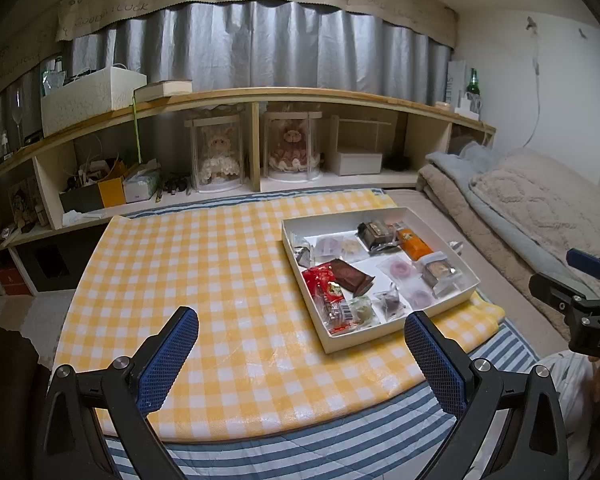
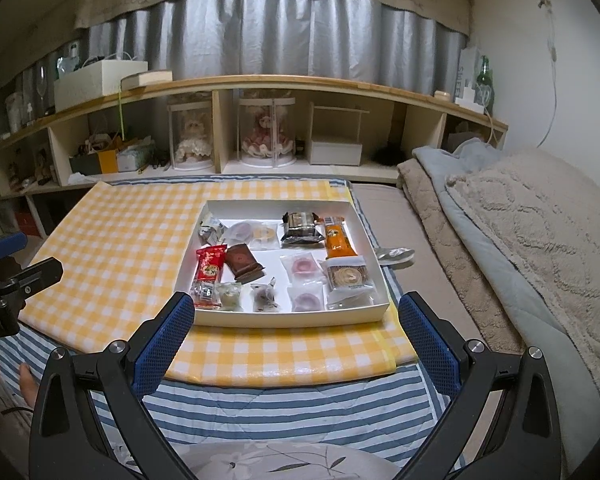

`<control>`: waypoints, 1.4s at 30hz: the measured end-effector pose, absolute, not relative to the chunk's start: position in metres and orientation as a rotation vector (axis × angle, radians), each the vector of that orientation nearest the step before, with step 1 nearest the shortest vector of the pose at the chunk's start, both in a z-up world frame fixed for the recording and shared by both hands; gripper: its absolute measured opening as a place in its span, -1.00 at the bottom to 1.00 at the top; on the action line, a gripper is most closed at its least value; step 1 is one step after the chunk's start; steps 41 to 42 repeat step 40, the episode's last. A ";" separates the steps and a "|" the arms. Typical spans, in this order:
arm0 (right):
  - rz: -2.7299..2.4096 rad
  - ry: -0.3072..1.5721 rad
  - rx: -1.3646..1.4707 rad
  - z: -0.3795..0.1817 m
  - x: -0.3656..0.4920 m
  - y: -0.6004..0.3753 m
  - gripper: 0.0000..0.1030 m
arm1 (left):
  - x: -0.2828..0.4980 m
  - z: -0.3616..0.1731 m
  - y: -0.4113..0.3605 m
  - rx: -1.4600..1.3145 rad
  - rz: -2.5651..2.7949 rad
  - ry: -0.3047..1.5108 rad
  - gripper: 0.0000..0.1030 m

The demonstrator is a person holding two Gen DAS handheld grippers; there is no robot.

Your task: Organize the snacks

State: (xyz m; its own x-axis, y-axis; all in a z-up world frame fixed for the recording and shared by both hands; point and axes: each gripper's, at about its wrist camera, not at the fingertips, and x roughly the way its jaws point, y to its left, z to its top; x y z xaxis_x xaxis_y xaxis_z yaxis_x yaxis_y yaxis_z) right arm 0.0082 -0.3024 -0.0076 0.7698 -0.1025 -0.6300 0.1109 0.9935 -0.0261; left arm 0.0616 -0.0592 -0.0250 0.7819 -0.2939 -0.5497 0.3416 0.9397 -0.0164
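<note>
Both tools are spread wide, holding nothing: left tool (image 1: 300,356), right tool (image 2: 294,330). The white snack box (image 2: 288,316) sits center frame on the yellow checkered tabletop (image 2: 112,232), packed with wrapped snacks.

Both views are evenly and rather softly lit from overhead, with a cool, slightly dim cast, and the grey curtain (image 1: 260,48) shows a dull sheen along its folds while the lower shelf compartments (image 1: 100,176) sit in shade. The glossy yellow checked cloth (image 1: 204,280) carries faint pale glare patches near its front edge, and shadows under the white box (image 2: 284,316) are weak and short. Strong fisheye bending curves the shelf (image 2: 260,82) and darkens the corners to black, while the centre is sharp and the close blue pads (image 2: 160,344) look slightly soft.
</note>
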 end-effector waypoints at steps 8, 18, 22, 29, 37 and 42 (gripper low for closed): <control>-0.114 0.683 0.015 -0.008 0.008 -0.302 1.00 | 0.060 -0.024 -0.060 0.084 -0.341 0.577 1.00; -0.113 0.682 0.013 -0.008 0.008 -0.304 1.00 | 0.059 -0.024 -0.061 0.084 -0.337 0.576 1.00; -0.114 0.682 0.014 -0.008 0.008 -0.303 1.00 | 0.059 -0.025 -0.062 0.083 -0.336 0.576 1.00; -0.113 0.681 0.015 -0.008 0.008 -0.303 1.00 | 0.058 -0.024 -0.062 0.085 -0.337 0.576 1.00; -0.113 0.681 0.016 -0.008 0.008 -0.303 1.00 | 0.058 -0.022 -0.061 0.090 -0.333 0.570 1.00; -0.113 0.681 0.017 -0.008 0.008 -0.303 1.00 | 0.058 -0.022 -0.061 0.089 -0.332 0.568 1.00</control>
